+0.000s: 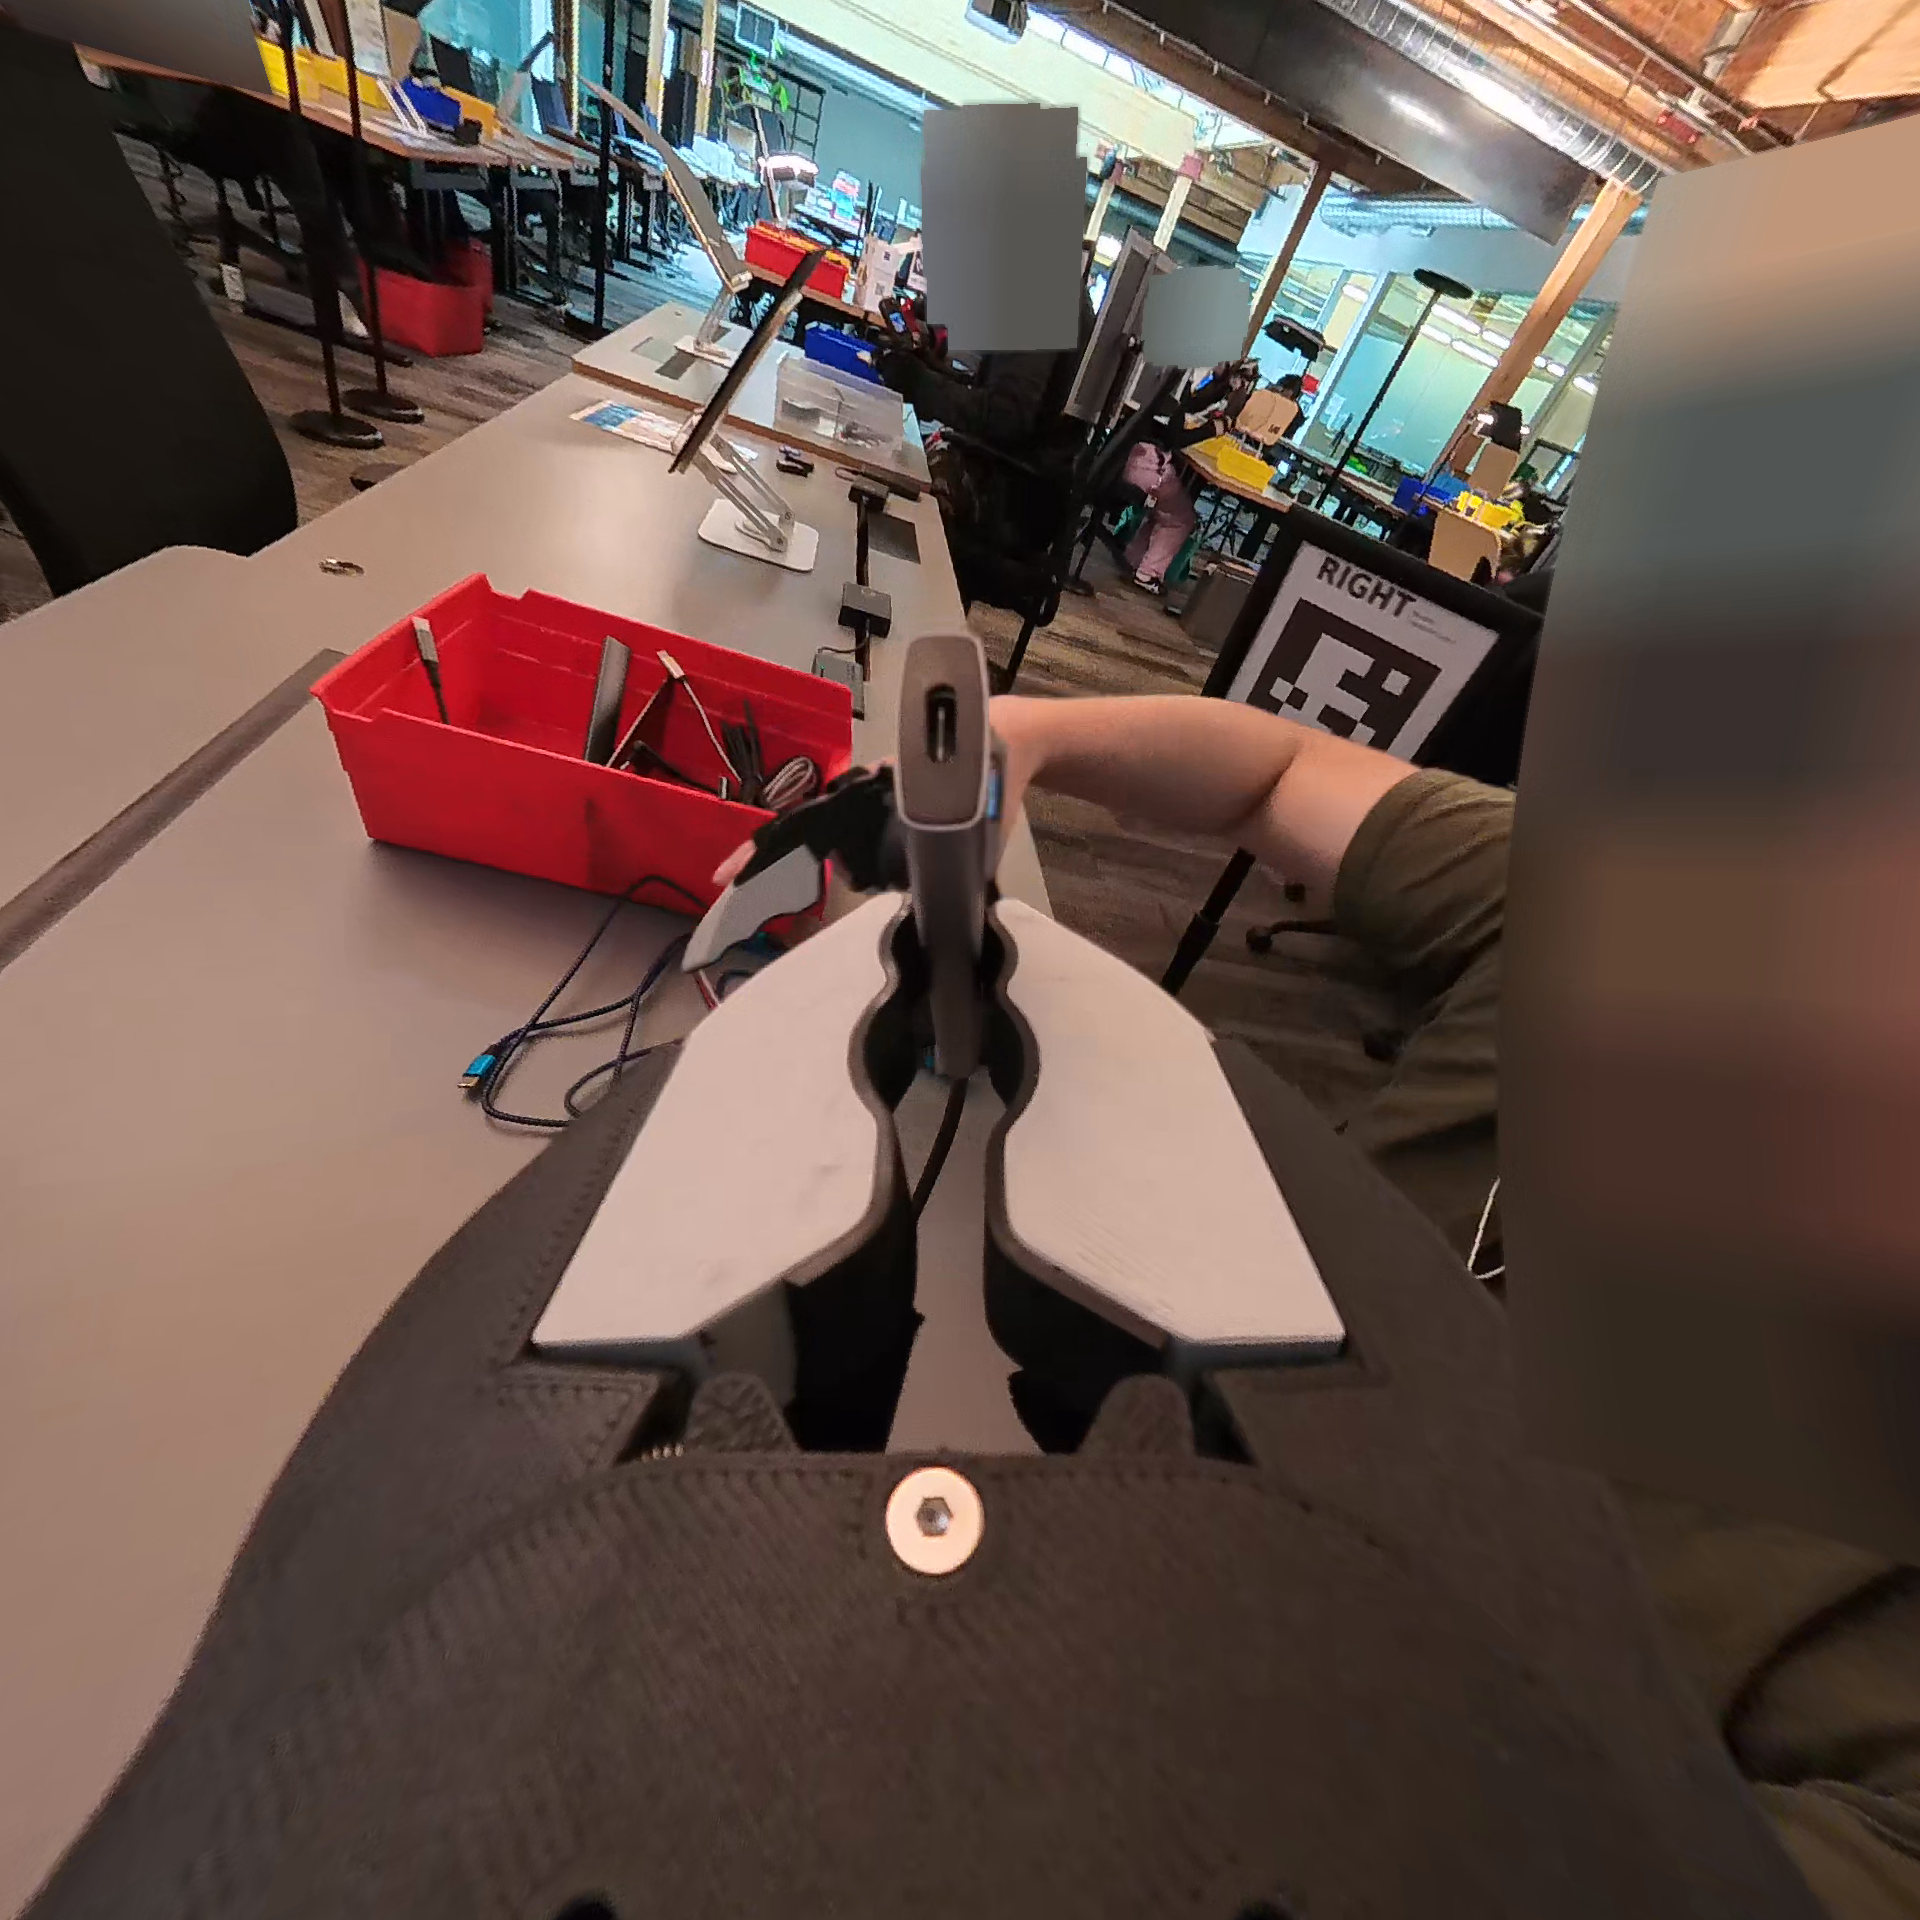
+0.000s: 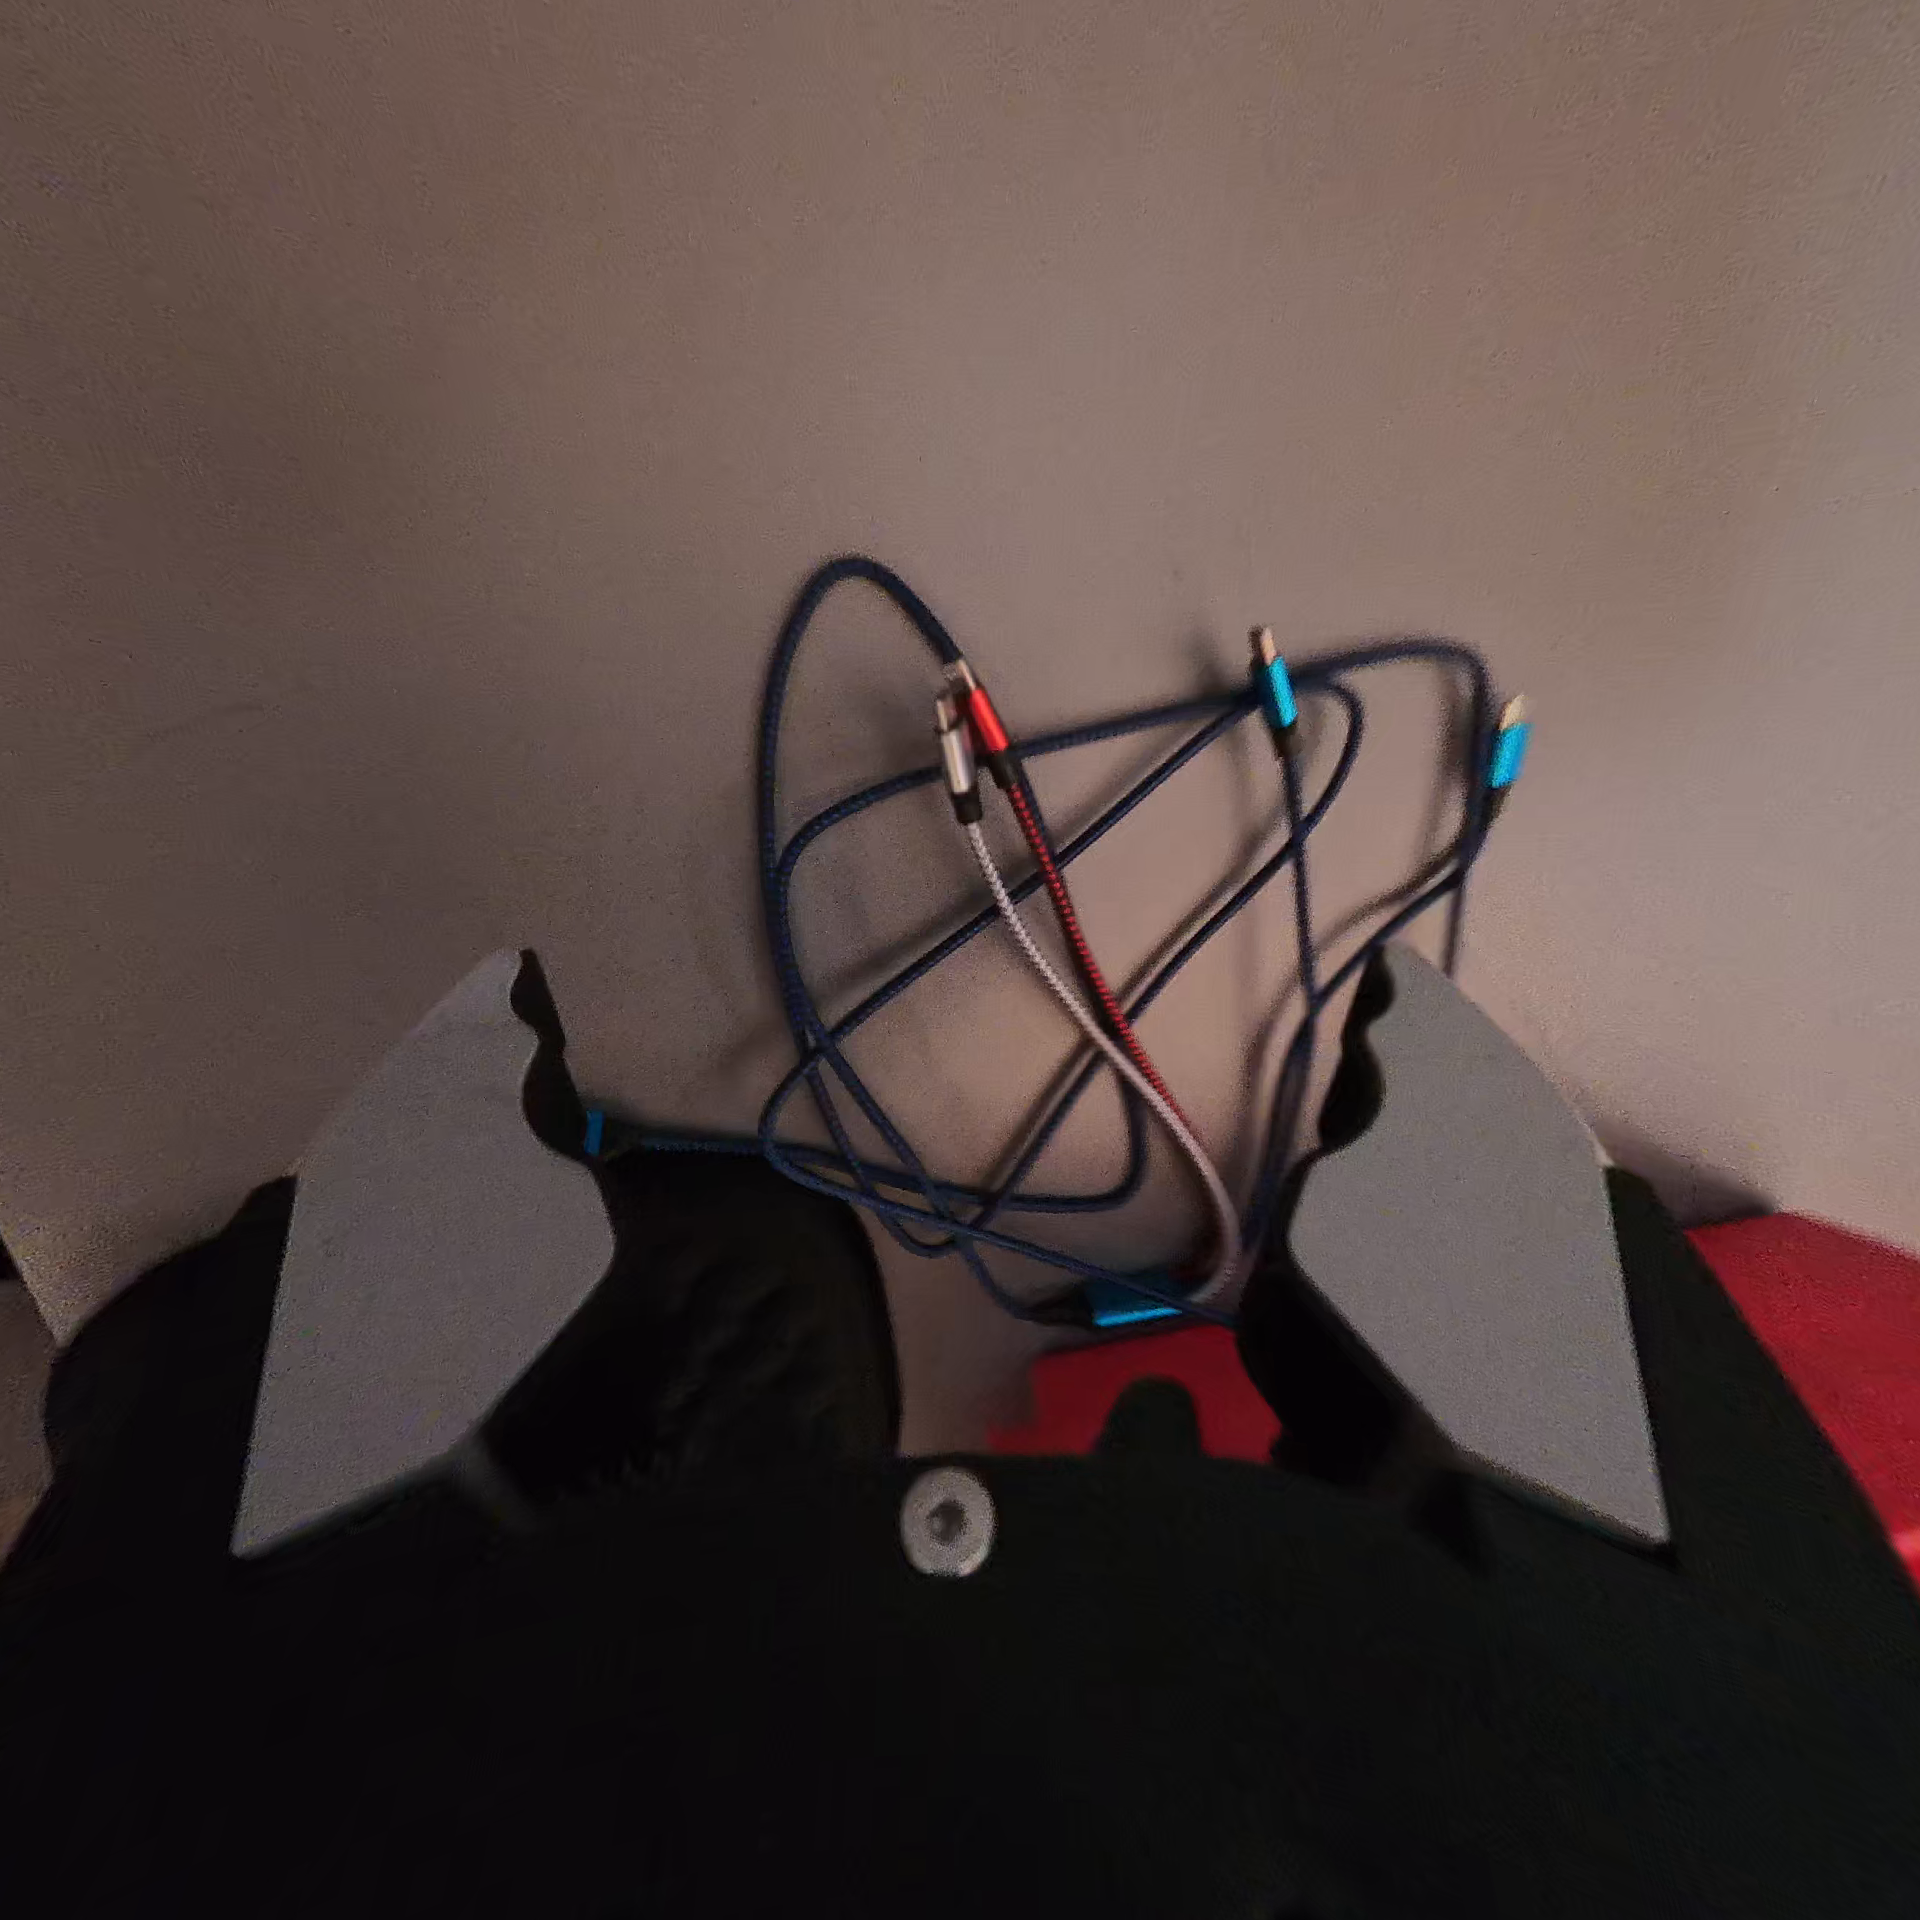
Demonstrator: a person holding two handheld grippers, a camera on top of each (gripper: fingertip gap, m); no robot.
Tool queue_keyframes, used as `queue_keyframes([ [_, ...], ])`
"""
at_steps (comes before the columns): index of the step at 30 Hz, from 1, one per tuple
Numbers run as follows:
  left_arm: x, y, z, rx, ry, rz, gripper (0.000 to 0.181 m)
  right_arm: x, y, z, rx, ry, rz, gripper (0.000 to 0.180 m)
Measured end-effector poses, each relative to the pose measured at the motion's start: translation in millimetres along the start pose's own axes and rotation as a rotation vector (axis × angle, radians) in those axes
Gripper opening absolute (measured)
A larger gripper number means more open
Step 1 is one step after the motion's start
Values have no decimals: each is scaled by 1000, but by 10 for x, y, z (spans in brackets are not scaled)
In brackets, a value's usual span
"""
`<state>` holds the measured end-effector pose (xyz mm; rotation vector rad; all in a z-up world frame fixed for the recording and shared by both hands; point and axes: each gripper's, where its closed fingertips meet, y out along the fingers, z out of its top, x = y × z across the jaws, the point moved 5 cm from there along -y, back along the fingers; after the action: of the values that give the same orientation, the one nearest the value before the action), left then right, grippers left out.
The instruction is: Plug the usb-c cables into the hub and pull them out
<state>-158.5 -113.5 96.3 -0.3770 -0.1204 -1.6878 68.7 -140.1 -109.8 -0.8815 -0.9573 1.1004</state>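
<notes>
The grey hub (image 1: 943, 831) stands upright in my left tongs (image 1: 943, 935), pinched between the two fingers, its long axis pointing away from me and one slot on its end face toward the camera. Beyond the hub, my right tongs (image 2: 951, 997) hang spread wide over the tangle of cables (image 2: 1049, 935) on the table (image 2: 416, 520): I count three blue-tipped plugs pointing away, one red and one silver. A red bin (image 1: 582, 769) sits left of the hub.

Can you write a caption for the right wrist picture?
Open right gripper hovering over tangled blue, red and silver braided cables on a grey table.
</notes>
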Motion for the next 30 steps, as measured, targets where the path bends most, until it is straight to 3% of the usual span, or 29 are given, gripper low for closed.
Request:
queue_keyframes([
  [5,42,69,-16,-21,6,-23,9,213,338,-282,-205,169,-47,142],
  [10,56,65,-14,-18,5,-35,9,210,520,-382,-283,295,133,142],
  [21,90,34,-11,-21,11,-49,9,246,562,-373,-429,178,124,141],
  [24,103,26,-4,-18,17,-50,9,304,505,-393,-423,132,49,142],
  [30,99,13,0,-14,12,-51,9,318,441,-334,-327,119,71,145],
])
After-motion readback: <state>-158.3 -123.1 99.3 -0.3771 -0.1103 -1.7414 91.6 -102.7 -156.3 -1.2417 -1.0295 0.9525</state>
